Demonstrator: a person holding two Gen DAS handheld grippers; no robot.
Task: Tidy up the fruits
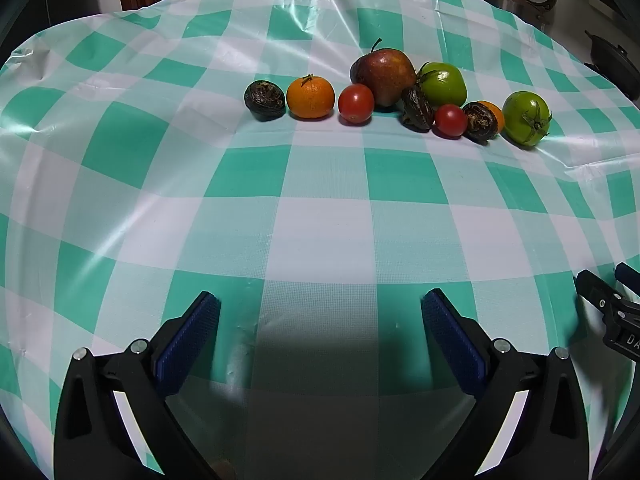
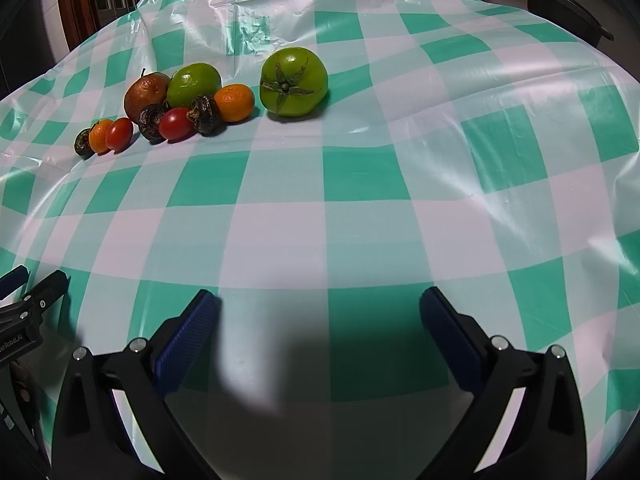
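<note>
Fruit sits loose on checked tablecloth (image 1: 320, 220), in no container; row runs dark fruit (image 1: 264, 100), mandarin (image 1: 310, 97), red tomato (image 1: 355, 103), apple (image 1: 383, 70), then a tight cluster ending at green tomato (image 1: 525, 117); left gripper (image 1: 320, 320) jaws wide apart, holding nothing; right gripper (image 2: 319, 318) likewise wide, empty, well short of fruit.

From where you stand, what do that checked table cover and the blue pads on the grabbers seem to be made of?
The table cover looks like thin plastic sheeting with a glossy finish: it shines in streaks and holds sharp crinkles near the far edge. The blue pads on the left gripper look like rubber or soft plastic, matte, with a fine grid of bumps; which of the two I cannot tell.
</note>
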